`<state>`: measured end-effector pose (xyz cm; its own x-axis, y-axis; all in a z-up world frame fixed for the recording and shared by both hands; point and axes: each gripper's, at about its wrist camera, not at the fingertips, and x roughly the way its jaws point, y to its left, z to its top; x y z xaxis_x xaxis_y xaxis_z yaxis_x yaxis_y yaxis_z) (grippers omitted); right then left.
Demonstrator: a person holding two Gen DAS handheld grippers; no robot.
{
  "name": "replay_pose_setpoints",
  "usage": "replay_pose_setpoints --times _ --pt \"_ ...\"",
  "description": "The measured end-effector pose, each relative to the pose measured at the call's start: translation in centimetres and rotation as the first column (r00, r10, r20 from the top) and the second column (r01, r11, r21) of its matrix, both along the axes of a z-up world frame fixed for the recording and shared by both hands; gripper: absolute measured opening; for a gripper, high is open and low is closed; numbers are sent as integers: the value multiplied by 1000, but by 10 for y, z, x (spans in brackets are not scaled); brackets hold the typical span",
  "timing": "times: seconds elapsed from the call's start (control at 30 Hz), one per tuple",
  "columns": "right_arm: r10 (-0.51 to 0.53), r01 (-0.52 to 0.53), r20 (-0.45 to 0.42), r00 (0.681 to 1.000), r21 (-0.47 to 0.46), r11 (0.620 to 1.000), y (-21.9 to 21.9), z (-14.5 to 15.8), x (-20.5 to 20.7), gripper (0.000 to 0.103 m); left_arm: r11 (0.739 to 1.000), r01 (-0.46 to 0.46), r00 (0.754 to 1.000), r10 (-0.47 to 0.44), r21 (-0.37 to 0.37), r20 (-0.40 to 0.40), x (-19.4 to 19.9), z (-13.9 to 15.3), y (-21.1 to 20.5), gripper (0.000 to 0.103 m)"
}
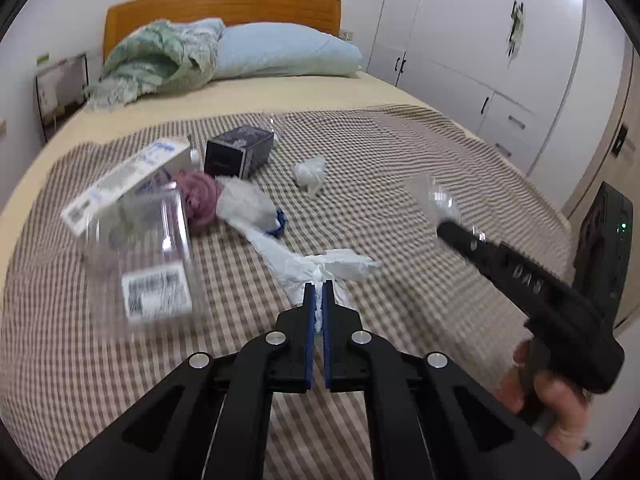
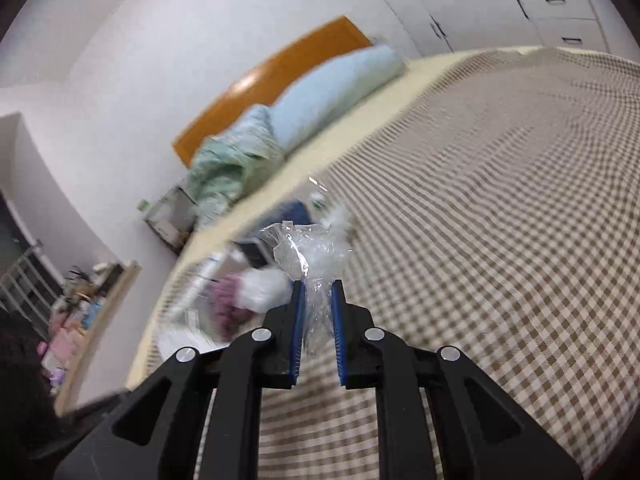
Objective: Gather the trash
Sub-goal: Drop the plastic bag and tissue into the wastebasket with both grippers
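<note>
Mid-collection, left tongs point(image 1: 319, 300) grip a white bag point(image 1: 280, 252), right tongs point(image 2: 317, 304) pinch clear wrap point(image 2: 312, 252); next, loose trash at 10 o'clock must go in.

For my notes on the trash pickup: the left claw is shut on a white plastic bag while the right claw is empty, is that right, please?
Not quite. The left claw is shut on the white plastic bag, but the right claw is not empty: it grips a crumpled clear plastic wrapper, as the right wrist view shows.
</note>
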<state>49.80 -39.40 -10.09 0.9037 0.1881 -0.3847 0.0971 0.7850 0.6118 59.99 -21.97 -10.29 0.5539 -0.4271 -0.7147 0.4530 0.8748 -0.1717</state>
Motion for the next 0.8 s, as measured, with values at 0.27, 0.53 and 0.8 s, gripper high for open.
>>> replay_pose_setpoints --times 0.27,0.53,0.8 --pt "-122 122 15 992 -147 982 -69 24 -138 14 970 198 976 -208 -143 -59 -101 20 -28 1" --pt "-276 106 -439 855 -373 922 -160 -106 -296 14 830 547 757 -544 -104 -362 -199 -105 -195 1" --pt "-332 233 -572 750 -241 942 -201 -203 -360 14 651 754 551 -549 92 -629 -253 -249 -355 1"
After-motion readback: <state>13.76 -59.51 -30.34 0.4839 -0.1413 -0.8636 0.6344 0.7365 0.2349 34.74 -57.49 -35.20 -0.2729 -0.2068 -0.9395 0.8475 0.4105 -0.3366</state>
